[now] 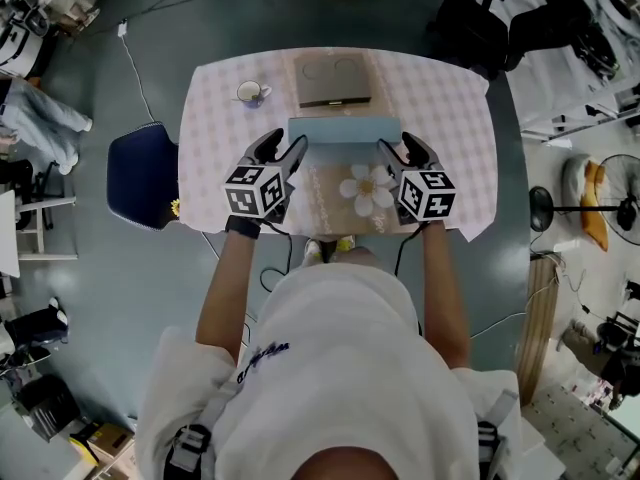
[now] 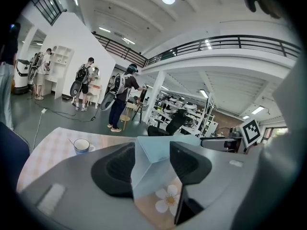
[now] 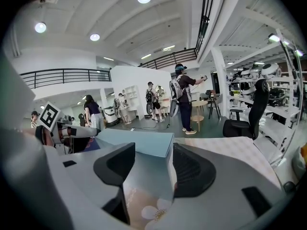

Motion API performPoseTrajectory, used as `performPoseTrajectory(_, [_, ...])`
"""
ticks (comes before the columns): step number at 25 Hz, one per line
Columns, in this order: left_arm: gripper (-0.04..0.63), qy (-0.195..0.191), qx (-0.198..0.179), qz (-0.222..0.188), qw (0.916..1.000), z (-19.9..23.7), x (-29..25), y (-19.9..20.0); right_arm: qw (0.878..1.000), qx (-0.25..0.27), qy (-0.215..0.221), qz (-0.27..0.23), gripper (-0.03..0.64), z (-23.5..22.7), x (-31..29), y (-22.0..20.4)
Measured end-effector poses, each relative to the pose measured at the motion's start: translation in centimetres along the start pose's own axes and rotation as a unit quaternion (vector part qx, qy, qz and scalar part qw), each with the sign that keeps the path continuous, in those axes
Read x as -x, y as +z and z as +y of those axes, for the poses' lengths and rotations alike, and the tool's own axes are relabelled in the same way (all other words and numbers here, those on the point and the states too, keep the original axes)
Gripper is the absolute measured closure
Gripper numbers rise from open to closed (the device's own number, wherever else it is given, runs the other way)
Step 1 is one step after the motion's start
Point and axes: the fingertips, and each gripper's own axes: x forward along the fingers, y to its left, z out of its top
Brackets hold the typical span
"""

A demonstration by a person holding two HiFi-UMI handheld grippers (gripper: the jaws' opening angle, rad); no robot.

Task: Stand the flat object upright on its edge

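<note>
Spanning the gap between both grippers, box [image 1: 335, 183] sits mid-table [image 1: 450, 118], long axis crosswise, blue narrow side uppermost, flowered face toward the person; fully upright or leaning, cannot tell. Left gripper [image 1: 288, 150] at box's left end, right gripper [image 1: 398, 150] at its right end, equally near. Jaws of each partway closed, pads apparently touching the box ends. Beyond the box: brown board [image 1: 333, 78]; beyond-left: cup [image 1: 250, 93]. Faint script beside the flower, unreadable. No brand seen.
</note>
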Motion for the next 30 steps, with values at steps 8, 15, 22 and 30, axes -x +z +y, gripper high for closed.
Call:
performPoseTrajectory(8, [0.370,-0.001,0.002,0.001,1.0000,0.3,0.1,-0.4,1.000,-0.001,-0.002,-0.001,0.367,-0.1,0.1,-0.3])
performPoseTrajectory(15, [0.376,0.008,-0.006,-0.045,0.9989,-0.3,1.7,1.2,1.000,0.002,-0.007,-0.005,0.377,-0.2,1.2,0.1])
performPoseTrajectory(22, [0.399,0.042,-0.056,-0.110,0.9914,-1.3,6.4,2.9,0.997,0.046,-0.032,-0.050,0.440,1.2,4.8,2.3])
performPoseTrajectory(30, [0.460,0.059,-0.102,-0.135,0.9838,-2.2,9.6,2.5,0.991,0.075,-0.058,-0.094,0.589,4.4,8.2,2.9])
